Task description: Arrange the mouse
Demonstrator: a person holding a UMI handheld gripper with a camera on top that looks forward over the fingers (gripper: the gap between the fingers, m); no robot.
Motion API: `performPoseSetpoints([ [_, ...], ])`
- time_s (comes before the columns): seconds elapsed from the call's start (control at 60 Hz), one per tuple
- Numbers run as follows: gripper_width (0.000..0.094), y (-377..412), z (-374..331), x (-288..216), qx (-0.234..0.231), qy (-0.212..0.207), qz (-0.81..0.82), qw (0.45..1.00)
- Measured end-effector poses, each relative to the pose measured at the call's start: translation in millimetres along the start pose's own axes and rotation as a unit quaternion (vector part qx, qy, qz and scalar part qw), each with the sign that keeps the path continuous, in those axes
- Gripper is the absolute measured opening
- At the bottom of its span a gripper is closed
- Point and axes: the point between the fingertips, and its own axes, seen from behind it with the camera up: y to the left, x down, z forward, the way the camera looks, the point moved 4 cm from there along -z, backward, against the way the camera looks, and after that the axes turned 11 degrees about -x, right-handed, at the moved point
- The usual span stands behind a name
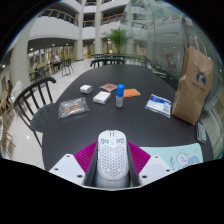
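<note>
A white perforated mouse (111, 157) sits between my gripper's (112, 168) fingers, with its front pointing away from me. Both magenta pads (86, 155) press against its sides, so the gripper is shut on the mouse. It is held above the near edge of a dark round table (110, 115). A pale mouse mat (185, 156) lies on the table just right of the fingers.
On the table are a clear plastic packet (73, 107), a small white box (86, 89), an orange book with a white box (103, 97), a blue-capped bottle (119, 95), a booklet (158, 104) and a brown paper bag (192, 85). A black chair (30, 97) stands at the left.
</note>
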Motion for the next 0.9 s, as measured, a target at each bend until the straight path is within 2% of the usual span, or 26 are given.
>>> performPoseSetpoints([
  [0.117, 0.0441, -1.1, 4.2, -3.7, 0.009, 0.001, -0.007, 1.000],
  [0.233, 0.0349, 8.6, -4.6, -5.5, -0.023, -0.007, -0.011, 1.000],
  [0.367, 0.0349, 2.0, -79.1, -42.8, -0.035, -0.088, -0.014, 0.995],
  [0.5, 0.0348, -36.4, -166.3, -52.6, 0.004, -0.141, -0.024, 0.990],
  [0.583, 0.0347, -70.1, -181.9, -29.8, 0.042, -0.128, -0.018, 0.991],
  [0.667, 0.0346, -98.0, -171.9, 16.1, 0.064, -0.090, 0.017, 0.994],
  [0.9, 0.0364, -135.5, -128.0, 74.7, 0.069, -0.003, 0.068, 0.995],
])
